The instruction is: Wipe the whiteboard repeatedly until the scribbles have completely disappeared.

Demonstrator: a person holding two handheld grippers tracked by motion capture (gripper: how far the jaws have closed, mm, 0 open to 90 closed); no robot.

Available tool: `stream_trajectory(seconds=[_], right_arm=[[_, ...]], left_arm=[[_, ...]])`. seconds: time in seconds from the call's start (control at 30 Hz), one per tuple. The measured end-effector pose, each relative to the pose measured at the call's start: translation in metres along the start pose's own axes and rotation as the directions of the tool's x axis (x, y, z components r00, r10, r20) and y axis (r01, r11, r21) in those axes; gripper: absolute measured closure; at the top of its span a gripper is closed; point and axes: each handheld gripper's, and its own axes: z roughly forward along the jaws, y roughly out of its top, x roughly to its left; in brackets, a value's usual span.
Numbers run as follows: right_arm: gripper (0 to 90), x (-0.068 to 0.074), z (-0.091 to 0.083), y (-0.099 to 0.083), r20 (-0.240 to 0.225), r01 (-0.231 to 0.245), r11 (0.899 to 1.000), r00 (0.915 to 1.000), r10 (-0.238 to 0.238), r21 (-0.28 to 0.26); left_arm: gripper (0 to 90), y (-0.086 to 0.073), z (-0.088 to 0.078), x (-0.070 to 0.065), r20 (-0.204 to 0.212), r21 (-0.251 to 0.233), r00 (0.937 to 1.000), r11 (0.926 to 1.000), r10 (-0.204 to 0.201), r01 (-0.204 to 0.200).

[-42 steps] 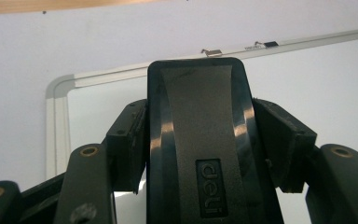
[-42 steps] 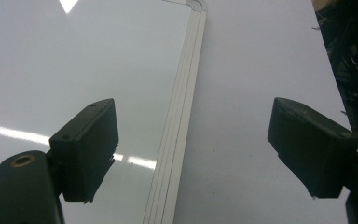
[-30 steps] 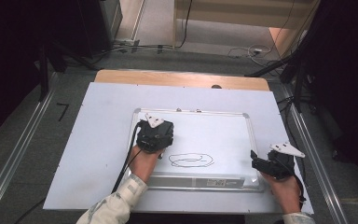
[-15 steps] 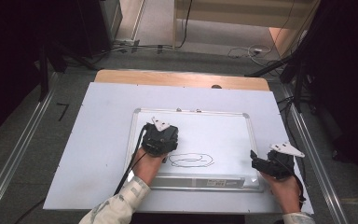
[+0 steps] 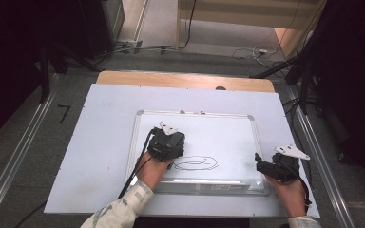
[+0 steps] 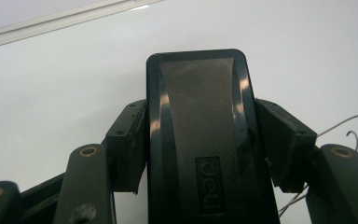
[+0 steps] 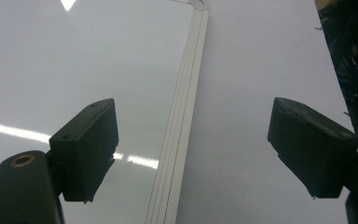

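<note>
The whiteboard point(image 5: 218, 137) lies flat on a pale sheet point(image 5: 100, 142) that covers most of the table point(image 5: 185, 80), and a wide bare margin of sheet runs along its left side and its far side. On the right side the margin is narrower, and there the right gripper point(image 5: 261, 165) rests at the board's right edge near the front corner. In the right gripper view its jaws are spread wide with nothing between them, one over the white surface and one over the sheet, and the metal frame point(image 7: 182, 130) of the board runs between them. The left gripper point(image 5: 167, 142) is over the left half of the board, close to a thin black scribble point(image 5: 197, 163) of loops drawn near the front edge. The far half of the board is bare white and gives open room. The left gripper pinches a black eraser point(image 6: 200, 135) from both sides. The eraser is a glossy black block with rounded corners, a matt grey band along its middle and a small raised brand mark near the lower end. It points out between the pads above the white surface, and parts of the scribble show just beside it at the right.
</note>
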Motion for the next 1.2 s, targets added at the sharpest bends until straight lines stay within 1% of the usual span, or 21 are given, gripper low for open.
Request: stream_trajectory(seconds=[0.03, 0.07, 0.1, 0.2, 0.23, 0.33, 0.53, 0.73, 0.77, 0.8, 0.83, 1.07, 1.13, 1.2], right_arm=[[14.8, 0.0000, 0.0000, 0.0000, 0.000, -0.001, 1.000, 1.0000, 0.001, 0.000], [14.8, 0.0000, 0.0000, 0.0001, 0.000, -0.001, 1.000, 1.0000, 0.001, 0.000], [14.8, 0.0000, 0.0001, 0.0001, 0.000, -0.001, 1.000, 1.0000, 0.001, -0.001], [14.8, -0.0002, 0.0002, 0.0000, -0.002, -0.002, 1.000, 1.0000, 0.002, -0.001], [14.8, -0.0003, 0.0003, 0.0000, -0.002, -0.002, 1.000, 1.0000, 0.002, 0.001], [14.8, 0.0000, 0.0006, -0.0001, -0.003, -0.001, 1.000, 1.0000, 0.001, 0.003], [14.8, 0.0001, 0.0003, -0.0001, -0.003, 0.000, 1.000, 1.0000, 0.000, 0.003], [14.8, -0.0006, 0.0007, -0.0002, -0.003, 0.002, 1.000, 1.0000, -0.002, 0.002], [14.8, -0.0006, 0.0008, -0.0002, -0.002, 0.002, 1.000, 1.0000, -0.002, 0.003], [14.8, -0.0006, 0.0008, -0.0002, -0.002, 0.002, 1.000, 1.0000, -0.002, 0.003], [14.8, -0.0005, 0.0008, -0.0003, -0.003, 0.001, 1.000, 1.0000, -0.001, 0.004], [14.8, -0.0002, 0.0009, -0.0004, -0.002, 0.000, 1.000, 1.0000, 0.000, 0.007], [14.8, -0.0001, 0.0010, -0.0003, -0.002, 0.000, 1.000, 1.0000, 0.000, 0.007], [14.8, 0.0000, 0.0010, -0.0003, -0.002, 0.000, 1.000, 1.0000, 0.000, 0.008]], left_arm=[[40.0, -0.0015, 0.0021, -0.0018, -0.018, -0.005, 0.9996, 0.9997, 0.022, -0.022], [40.1, -0.0025, 0.0046, -0.0033, -0.028, 0.007, 0.9987, 0.9991, 0.043, -0.042], [40.0, -0.0028, 0.0066, -0.0038, -0.024, 0.023, 0.9985, 0.9985, 0.050, -0.049], [40.0, -0.0024, 0.0084, -0.0022, -0.011, 0.030, 0.9992, 0.9989, 0.037, -0.037], [40.1, -0.0025, 0.0091, -0.0023, -0.014, 0.031, 0.9992, 0.9989, 0.036, -0.036], [40.3, -0.0033, 0.0106, -0.0041, -0.017, 0.042, 0.9984, 0.9977, 0.054, -0.053], [40.5, -0.0038, 0.0107, -0.0041, -0.008, 0.039, 0.9989, 0.9981, 0.047, -0.047], [40.2, -0.0045, 0.0097, -0.0060, -0.021, 0.034, 0.9978, 0.9975, 0.063, -0.063], [40.2, -0.0046, 0.0092, -0.0063, -0.026, 0.026, 0.9970, 0.9971, 0.073, -0.072], [40.3, -0.0046, 0.0092, -0.0063, -0.026, 0.026, 0.9970, 0.9971, 0.073, -0.072], [40.3, -0.0050, 0.0087, -0.0077, -0.034, 0.023, 0.9957, 0.9960, 0.087, -0.086], [40.5, -0.0048, 0.0086, -0.0079, -0.036, 0.015, 0.9955, 0.9961, 0.088, -0.088], [40.3, -0.0041, 0.0091, -0.0065, -0.031, 0.014, 0.9970, 0.9974, 0.071, -0.071], [40.2, -0.0035, 0.0093, -0.0061, -0.028, 0.022, 0.9972, 0.9974, 0.069, -0.069]])
